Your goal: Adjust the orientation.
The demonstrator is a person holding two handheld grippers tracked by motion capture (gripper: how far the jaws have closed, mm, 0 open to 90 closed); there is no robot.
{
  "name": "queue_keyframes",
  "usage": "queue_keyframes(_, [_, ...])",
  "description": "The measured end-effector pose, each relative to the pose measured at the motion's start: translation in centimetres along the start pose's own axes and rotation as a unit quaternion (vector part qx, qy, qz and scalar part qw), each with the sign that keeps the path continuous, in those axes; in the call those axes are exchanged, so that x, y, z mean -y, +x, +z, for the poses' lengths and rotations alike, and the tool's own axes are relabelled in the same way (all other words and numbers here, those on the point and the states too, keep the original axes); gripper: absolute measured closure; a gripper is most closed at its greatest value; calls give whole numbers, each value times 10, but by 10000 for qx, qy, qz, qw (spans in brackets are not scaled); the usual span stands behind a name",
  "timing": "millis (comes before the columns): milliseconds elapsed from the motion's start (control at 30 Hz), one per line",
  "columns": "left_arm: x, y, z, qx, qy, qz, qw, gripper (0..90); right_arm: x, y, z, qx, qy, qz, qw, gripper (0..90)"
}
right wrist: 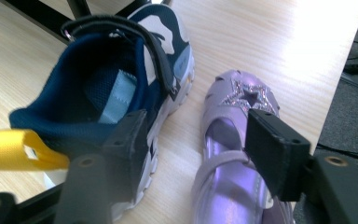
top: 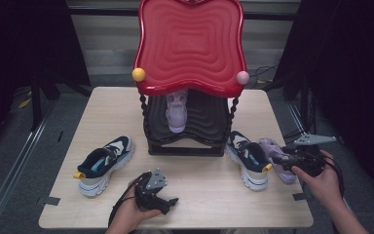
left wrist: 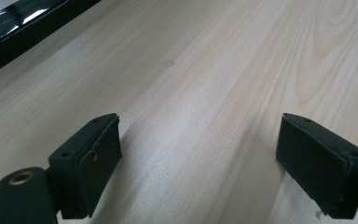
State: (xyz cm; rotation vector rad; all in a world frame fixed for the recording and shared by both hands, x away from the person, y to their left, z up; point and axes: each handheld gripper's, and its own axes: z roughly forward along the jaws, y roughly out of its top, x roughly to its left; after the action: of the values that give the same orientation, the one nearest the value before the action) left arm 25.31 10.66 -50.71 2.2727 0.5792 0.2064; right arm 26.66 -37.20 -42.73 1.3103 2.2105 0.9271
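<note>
Sandal, lilac and small, lies at the counter's right edge just beside a navy sneaker; it looks light, soft-strapped, glossy, best pinched across the heel strap. Right tool hangs spread wide over it, one jaw either side, gripping nothing. Left tool gapes idle above bare wood.

Both grippers are black, each topped by a grey three-cornered plate and trailing a black cable. The left gripper has blocky matte jaws with small screw holes and a brass-ringed hole at one arm. The right gripper shows similar square pads and brass-ringed holes
</note>
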Motion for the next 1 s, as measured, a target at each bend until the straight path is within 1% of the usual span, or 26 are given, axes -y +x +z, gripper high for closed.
queue_keyframes(100, [0,0,0,-1,0,1,10000,134,5,0,1,0,2,-35,10000,439])
queue_keyframes(267, [0,0,0,-1,1,0,10000,134,13,0,3,61,129,-61,9999,470])
queue_keyframes(333, [0,0,0,-1,-1,0,10000,134,17,0,3,39,118,-5,9999,500])
queue_keyframes(367, [0,0,0,-2,0,0,10000,133,18,-1,4,61,122,-39,9999,514])
queue_keyframes(400, [0,0,0,-2,-1,-2,10000,134,19,-1,4,57,161,5,9999,527])
queue_keyframes(433, [0,0,0,-4,0,-1,10000,134,21,-1,5,41,172,-12,9998,546])
queue_keyframes(533, [0,0,0,-2,-1,-2,10000,134,25,0,5,136,158,-51,9998,598])
queue_keyframes(567, [0,0,0,-2,-1,-2,10000,134,26,0,5,130,163,-13,9998,615])
queue_keyframes(600, [0,0,0,-2,-1,-3,10000,134,26,0,6,190,183,-29,9996,628])
queue_keyframes(633, [0,0,0,-3,-3,-4,10000,134,26,0,5,250,193,-39,9995,632])
queue_keyframes(700, [0,0,0,-3,0,-3,10000,134,28,-1,4,237,247,9,9994,635])
queue_keyframes(733, [0,0,0,-4,-1,-3,10000,134,29,-1,5,251,289,-26,9993,635])
queue_keyframes(767, [0,0,0,-3,-3,-6,10000,134,31,0,6,250,321,31,9992,636])
queue_keyframes(800, [0,0,0,-3,0,0,10000,134,32,-1,6,227,319,12,9992,645])
queue_keyframes(967, [0,0,0,-5,-3,-8,10000,134,34,2,11,277,332,-1,9991,768])
queue_keyframes(1000, [0,0,0,-5,-3,-6,10000,134,33,3,12,264,325,-6,9991,776])
